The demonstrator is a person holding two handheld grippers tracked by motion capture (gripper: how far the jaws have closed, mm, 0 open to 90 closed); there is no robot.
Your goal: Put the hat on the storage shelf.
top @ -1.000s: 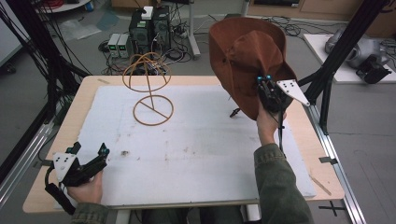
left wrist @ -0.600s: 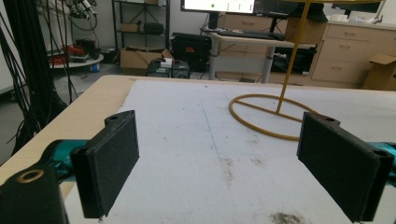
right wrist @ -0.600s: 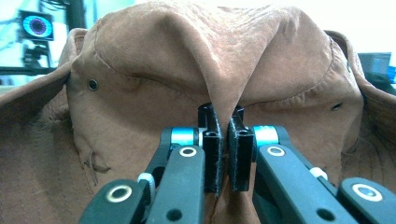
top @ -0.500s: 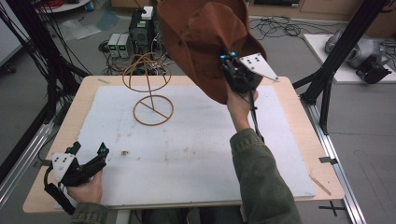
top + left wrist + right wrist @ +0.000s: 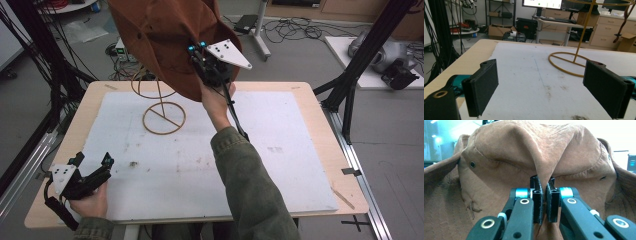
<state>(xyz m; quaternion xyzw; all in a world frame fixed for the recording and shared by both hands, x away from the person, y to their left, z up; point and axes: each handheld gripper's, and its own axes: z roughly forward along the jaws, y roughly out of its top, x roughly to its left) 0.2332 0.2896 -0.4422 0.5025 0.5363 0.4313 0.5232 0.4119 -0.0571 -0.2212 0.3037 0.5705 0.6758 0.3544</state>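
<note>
Hat-hanging time, looks like. Right gripper [image 5: 200,60] is pinching a fold of the brown hat [image 5: 160,35] between its jaws, clenched tight on the fabric, and is holding it up in the air around 12 o'clock over the far side of the tabletop [image 5: 300,150], more or less above the gold wire stand [image 5: 162,107]. Left gripper [image 5: 92,172] is sitting down at 7 o'clock near the front edge, jaws spread wide with nothing in them.

What's worrying me: that grip is only on a small pleat of soft cloth, so the hat is probably flopping around and could slip out. The stand looks light too, just a thin ring base and a skinny post, so a brim catching the top hoop could tip it or shove it sideways. Nobody is steadying it, since the left gripper is well apart from it.

Nothing else is sitting on the white mat [image 5: 280,170]. Black frame posts [image 5: 360,65] and cables are hanging around the edges, but not in the path.
</note>
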